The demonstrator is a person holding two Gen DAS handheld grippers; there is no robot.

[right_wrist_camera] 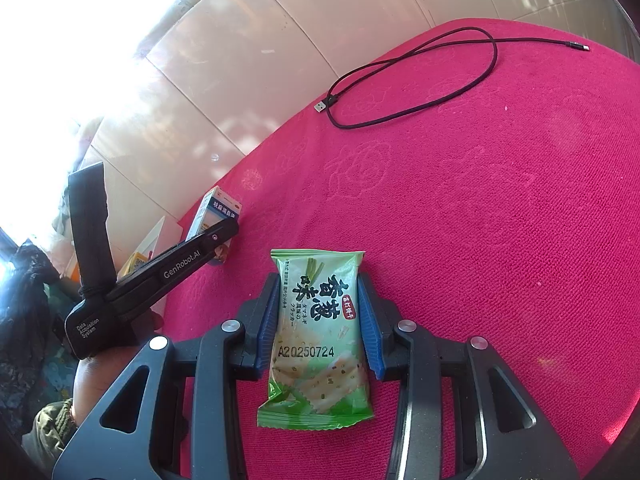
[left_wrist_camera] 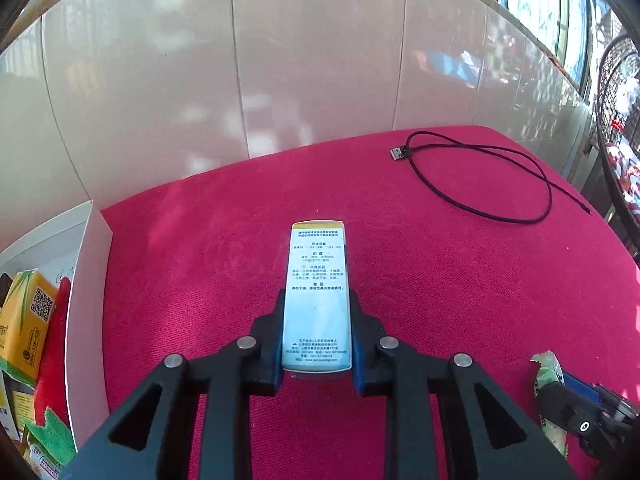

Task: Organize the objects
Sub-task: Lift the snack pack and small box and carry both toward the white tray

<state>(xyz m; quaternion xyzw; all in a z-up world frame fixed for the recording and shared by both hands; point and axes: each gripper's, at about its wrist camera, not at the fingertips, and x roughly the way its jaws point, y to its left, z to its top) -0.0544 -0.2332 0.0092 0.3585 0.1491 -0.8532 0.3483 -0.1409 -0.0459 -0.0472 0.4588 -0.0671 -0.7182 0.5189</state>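
Observation:
My left gripper (left_wrist_camera: 317, 300) is shut on a slim white medicine box (left_wrist_camera: 318, 280) with printed text, held just above the red cloth (left_wrist_camera: 440, 280). The same box (right_wrist_camera: 218, 210) and the left gripper (right_wrist_camera: 224, 236) show at the left of the right wrist view. My right gripper (right_wrist_camera: 319, 284) is shut on a green cracker packet (right_wrist_camera: 318, 340) over the red cloth (right_wrist_camera: 480, 240). The packet (left_wrist_camera: 550, 376) and right gripper also show at the lower right of the left wrist view. A black USB cable (left_wrist_camera: 480, 176) lies loose at the far right of the cloth, also in the right wrist view (right_wrist_camera: 412, 80).
A white open box (left_wrist_camera: 86, 300) stands at the cloth's left edge; it holds a yellow carton (left_wrist_camera: 24, 320) and red and green items. Pale floor tiles (left_wrist_camera: 240, 60) lie beyond the cloth. A dark wire chair (left_wrist_camera: 618, 120) stands at the right.

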